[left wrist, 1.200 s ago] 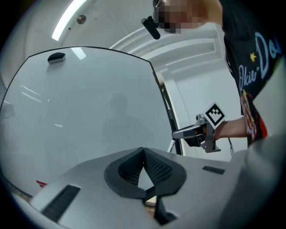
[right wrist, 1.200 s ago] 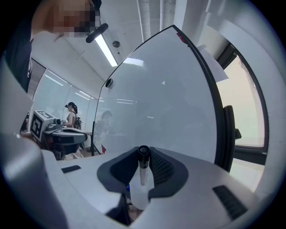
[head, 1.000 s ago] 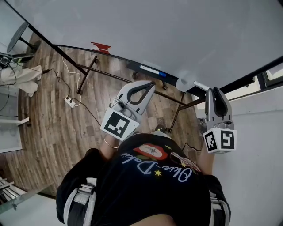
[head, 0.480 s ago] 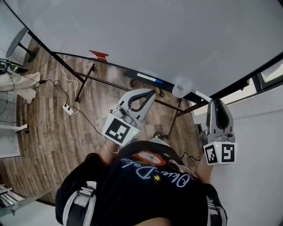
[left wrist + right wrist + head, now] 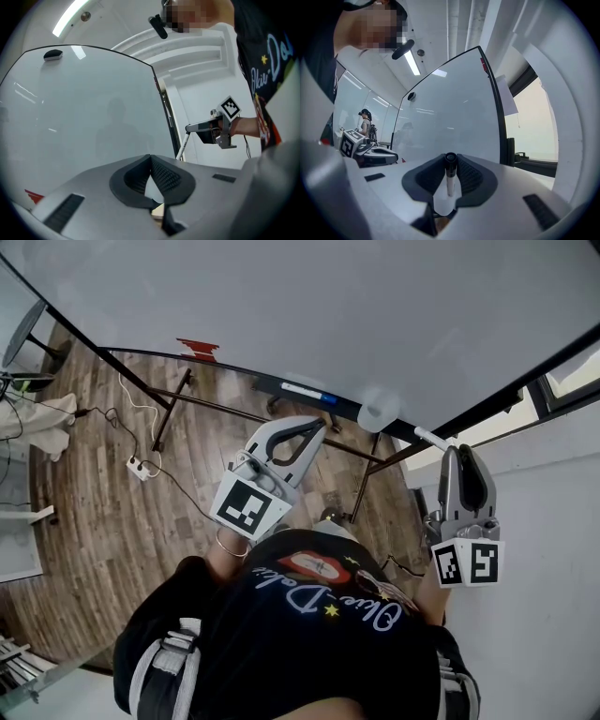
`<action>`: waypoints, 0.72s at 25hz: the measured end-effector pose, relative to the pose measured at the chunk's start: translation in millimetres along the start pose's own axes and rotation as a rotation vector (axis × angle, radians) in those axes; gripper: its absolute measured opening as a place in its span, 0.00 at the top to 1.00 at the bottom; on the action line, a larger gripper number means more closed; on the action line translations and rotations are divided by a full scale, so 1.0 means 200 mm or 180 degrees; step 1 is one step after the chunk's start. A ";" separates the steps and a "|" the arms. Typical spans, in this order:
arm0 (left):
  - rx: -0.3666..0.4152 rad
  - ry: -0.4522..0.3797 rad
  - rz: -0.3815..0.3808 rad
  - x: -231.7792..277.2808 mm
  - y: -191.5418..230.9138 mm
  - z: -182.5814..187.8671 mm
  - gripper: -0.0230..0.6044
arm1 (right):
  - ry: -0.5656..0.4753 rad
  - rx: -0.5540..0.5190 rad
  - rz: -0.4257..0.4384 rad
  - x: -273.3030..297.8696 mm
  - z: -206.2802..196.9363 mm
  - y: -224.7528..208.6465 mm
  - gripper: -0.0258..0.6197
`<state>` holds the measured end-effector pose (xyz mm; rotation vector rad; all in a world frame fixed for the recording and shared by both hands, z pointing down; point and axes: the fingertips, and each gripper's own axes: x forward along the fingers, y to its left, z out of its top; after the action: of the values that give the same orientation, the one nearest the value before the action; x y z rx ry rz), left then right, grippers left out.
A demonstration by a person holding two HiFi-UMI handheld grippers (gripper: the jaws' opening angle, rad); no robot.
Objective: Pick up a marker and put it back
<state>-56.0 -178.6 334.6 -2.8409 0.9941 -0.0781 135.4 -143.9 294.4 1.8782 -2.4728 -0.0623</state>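
1. The right gripper [image 5: 450,159] is clamped on a white marker [image 5: 449,182], whose black end points toward the whiteboard [image 5: 454,108].
2. The left gripper [image 5: 150,158] has its jaws pressed together with nothing between them. It is held well apart from the right one.
3. Both grippers face the whiteboard, which stands on a wooden floor [image 5: 94,493].

Before you stands a whiteboard [image 5: 309,306], its dark stand legs [image 5: 169,413] on a wood-plank floor [image 5: 94,521]. At its lower edge sit a red item [image 5: 197,346], left, and a pale round object [image 5: 372,416], right. A white power strip [image 5: 139,466] with cables lies far left.
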 end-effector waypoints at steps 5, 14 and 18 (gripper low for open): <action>-0.0020 -0.0004 -0.0014 0.00 -0.01 0.00 0.96 | 0.0004 -0.0003 -0.0019 -0.01 0.00 0.00 0.85; -0.0007 0.0023 -0.0006 0.01 -0.01 -0.01 0.96 | 0.0023 0.0017 -0.0016 -0.01 -0.02 -0.02 0.85; -0.0032 0.0039 0.0012 0.02 0.00 -0.01 0.96 | 0.0026 0.0032 -0.0002 0.00 -0.02 -0.02 0.85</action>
<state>-54.0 -181.0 337.0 -2.8508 1.0050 -0.0905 139.5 -144.4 298.8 1.8791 -2.4721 -0.0422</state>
